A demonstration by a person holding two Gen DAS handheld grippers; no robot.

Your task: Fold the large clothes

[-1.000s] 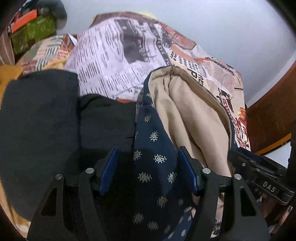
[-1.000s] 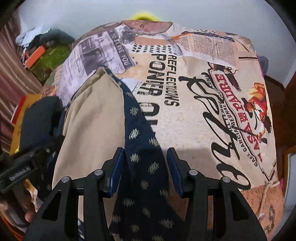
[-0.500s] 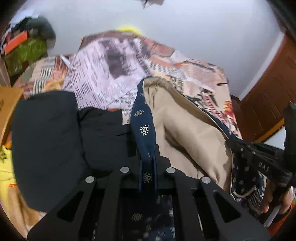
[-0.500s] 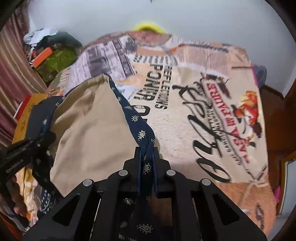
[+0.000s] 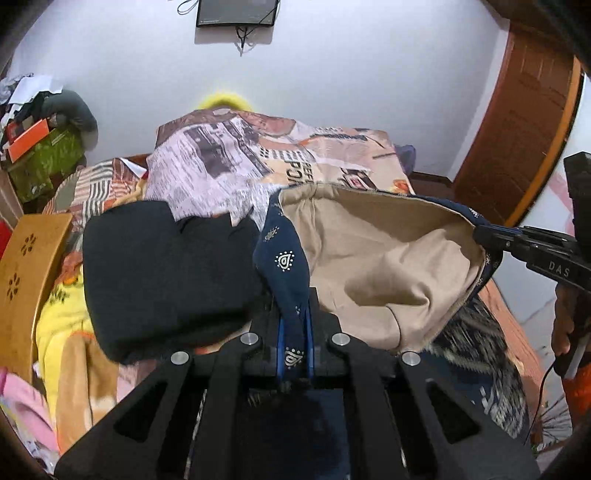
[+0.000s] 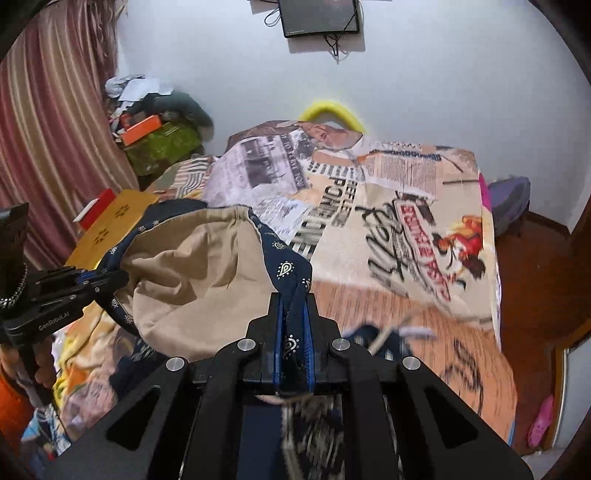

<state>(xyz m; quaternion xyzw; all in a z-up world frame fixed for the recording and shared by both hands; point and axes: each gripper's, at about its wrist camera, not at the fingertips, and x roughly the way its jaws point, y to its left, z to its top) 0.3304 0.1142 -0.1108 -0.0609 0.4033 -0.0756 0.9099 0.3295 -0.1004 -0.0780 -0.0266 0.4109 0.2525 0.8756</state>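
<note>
- Navy paisley garment [image 5: 282,258] with a tan lining [image 5: 376,258]: raised above the bed and stretched between the two grippers, lining side facing the cameras.
- Left gripper [image 5: 294,354]: jaws clenched on a bunched navy edge of the garment, which runs up out of the blue pads.
- Right gripper [image 6: 294,354]: jaws clamped on the opposite navy edge; cloth trails blurred beneath it.
- Lettering: "DAS" legible on the right gripper's side in the left wrist view; "GenRoboLAI", roughly read, on the left gripper's side in the right wrist view.
- Bedspread [image 6: 406,206]: newspaper-style print, large lettering, mostly unreadable at this angle.
- Black clothing [image 5: 162,273]: piled on the bed just left of the garment.
- Wall-mounted screen [image 6: 319,16]: above the bed.
</note>
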